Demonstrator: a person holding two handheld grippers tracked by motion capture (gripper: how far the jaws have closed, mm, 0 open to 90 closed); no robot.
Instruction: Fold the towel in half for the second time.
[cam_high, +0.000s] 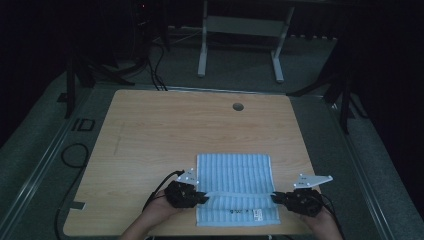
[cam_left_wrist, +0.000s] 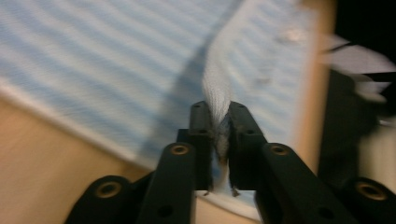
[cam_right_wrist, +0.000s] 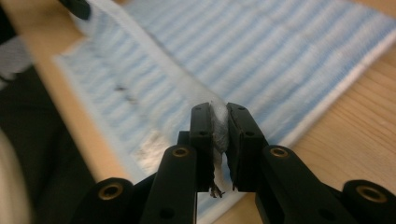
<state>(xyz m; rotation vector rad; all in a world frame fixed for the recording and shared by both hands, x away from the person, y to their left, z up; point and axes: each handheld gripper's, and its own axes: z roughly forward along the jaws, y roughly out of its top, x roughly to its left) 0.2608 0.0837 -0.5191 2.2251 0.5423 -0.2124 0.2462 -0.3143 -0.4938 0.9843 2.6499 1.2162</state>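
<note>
High view: I see blue-striped towel (cam_high: 235, 187) at table's (cam_high: 150, 135) 6 o'clock edge, label showing. Left gripper (cam_high: 202, 196) and right gripper (cam_high: 276, 198) each pinch its raised fold. Grommet hole (cam_high: 238, 106) at 12.

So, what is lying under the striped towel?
The striped towel lies on the wooden table. Both grippers pinch a fold ridge across it; anything beneath the cloth is covered.

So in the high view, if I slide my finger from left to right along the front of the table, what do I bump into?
Left gripper → striped blue towel, pinched at both sides → right gripper.
</note>
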